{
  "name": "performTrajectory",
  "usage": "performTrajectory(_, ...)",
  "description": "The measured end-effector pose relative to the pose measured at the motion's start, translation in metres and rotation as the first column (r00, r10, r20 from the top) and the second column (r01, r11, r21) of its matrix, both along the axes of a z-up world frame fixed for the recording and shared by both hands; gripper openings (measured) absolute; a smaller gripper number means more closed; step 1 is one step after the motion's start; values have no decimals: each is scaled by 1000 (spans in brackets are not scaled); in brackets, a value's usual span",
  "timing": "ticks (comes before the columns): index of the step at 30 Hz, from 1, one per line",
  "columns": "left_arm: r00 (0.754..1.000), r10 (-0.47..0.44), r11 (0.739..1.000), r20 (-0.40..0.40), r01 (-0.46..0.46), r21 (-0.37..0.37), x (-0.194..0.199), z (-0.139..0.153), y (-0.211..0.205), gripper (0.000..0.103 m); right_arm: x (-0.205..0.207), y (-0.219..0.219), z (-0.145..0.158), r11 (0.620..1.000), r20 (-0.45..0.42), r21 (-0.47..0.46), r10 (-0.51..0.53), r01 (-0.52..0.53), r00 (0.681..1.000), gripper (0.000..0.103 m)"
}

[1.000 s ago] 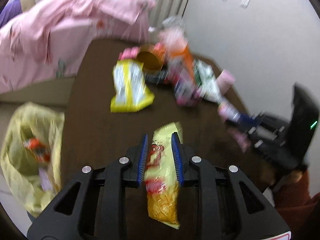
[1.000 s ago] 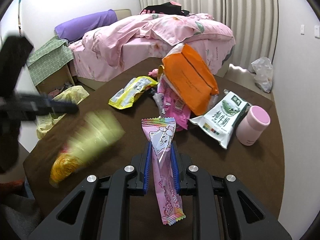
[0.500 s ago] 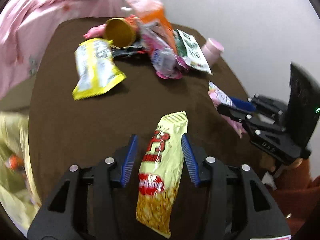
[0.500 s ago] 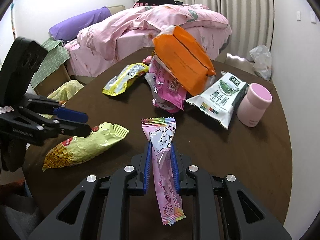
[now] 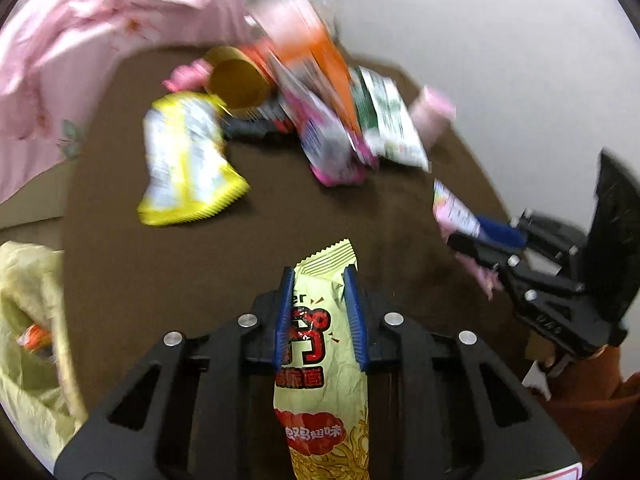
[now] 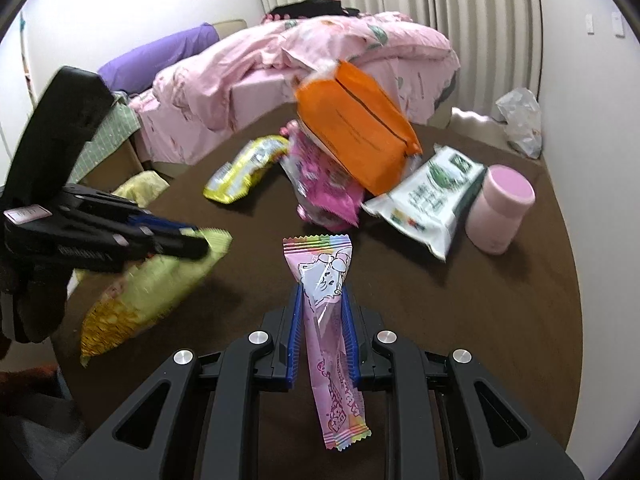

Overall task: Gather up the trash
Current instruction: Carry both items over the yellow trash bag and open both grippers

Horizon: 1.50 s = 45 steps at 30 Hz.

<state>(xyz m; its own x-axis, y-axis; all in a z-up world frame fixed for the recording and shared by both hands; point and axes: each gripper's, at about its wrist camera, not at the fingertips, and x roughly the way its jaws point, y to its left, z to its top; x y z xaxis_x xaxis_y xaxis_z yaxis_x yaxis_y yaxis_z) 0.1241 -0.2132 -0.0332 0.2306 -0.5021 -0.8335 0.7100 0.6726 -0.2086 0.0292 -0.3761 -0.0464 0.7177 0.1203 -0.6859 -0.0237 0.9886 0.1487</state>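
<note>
Even, soft indoor light; no hard shadows on the table [image 6: 500, 320]. Left wrist view: motion blur across the snack pile [image 5: 320, 112] and the trash bag [image 5: 28, 320]. Right wrist view mostly sharp. Fisheye curvature, dark corners both views.

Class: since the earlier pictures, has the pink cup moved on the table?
No. In the right wrist view the pink cup stays beside the white-green packet; only the camera shifted.
</note>
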Motion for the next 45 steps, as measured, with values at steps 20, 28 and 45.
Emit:
performTrajectory(20,685,675,732,274,-575,-365,28,80,262,24,109,176,83,907,187,-4,415,-421,891,19)
performTrajectory(28,635,758,634,151,-662,-400,56,33,314,24,172,254,51,828,88,68,551,-557,830,19)
performTrajectory(45,671,739,656,58,-696,-293,72,-56,316,23,222,291,-17,806,-105,85,591,-585,800,19)
